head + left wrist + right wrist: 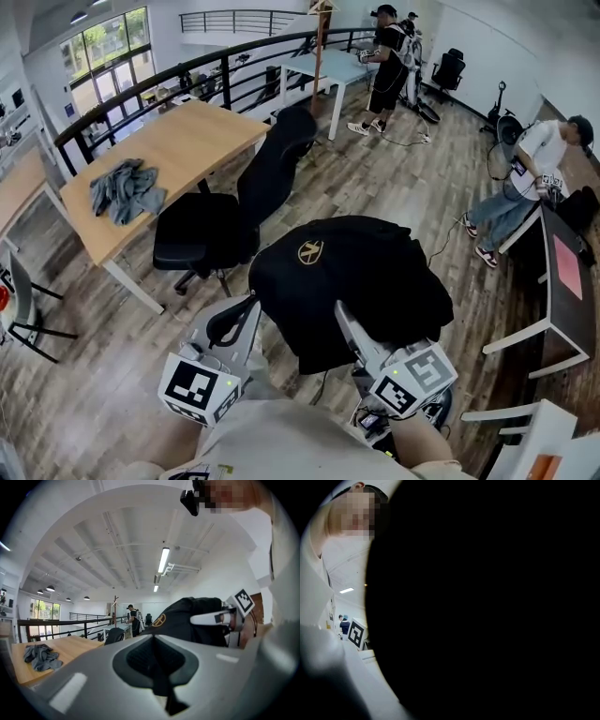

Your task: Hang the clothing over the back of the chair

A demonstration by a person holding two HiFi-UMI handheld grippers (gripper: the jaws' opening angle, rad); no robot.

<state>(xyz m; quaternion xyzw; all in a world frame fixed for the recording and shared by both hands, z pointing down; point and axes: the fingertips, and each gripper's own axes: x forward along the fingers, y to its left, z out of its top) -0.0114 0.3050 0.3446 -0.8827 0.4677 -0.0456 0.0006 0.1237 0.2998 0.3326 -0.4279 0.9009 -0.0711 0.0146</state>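
I hold a black garment with a round gold emblem up in front of me, spread between both grippers. The left gripper meets the garment's left lower edge; in the left gripper view its jaws are closed together with a thin dark strip of cloth between them. The right gripper reaches into the garment's lower middle. Black cloth fills the right gripper view and hides its jaws. A black office chair stands just beyond the garment, its tall back leaning towards a wooden table.
The wooden table at the left carries a crumpled grey cloth. A dark desk and a seated person are at the right. Another person stands by a white table at the back. A black railing runs behind.
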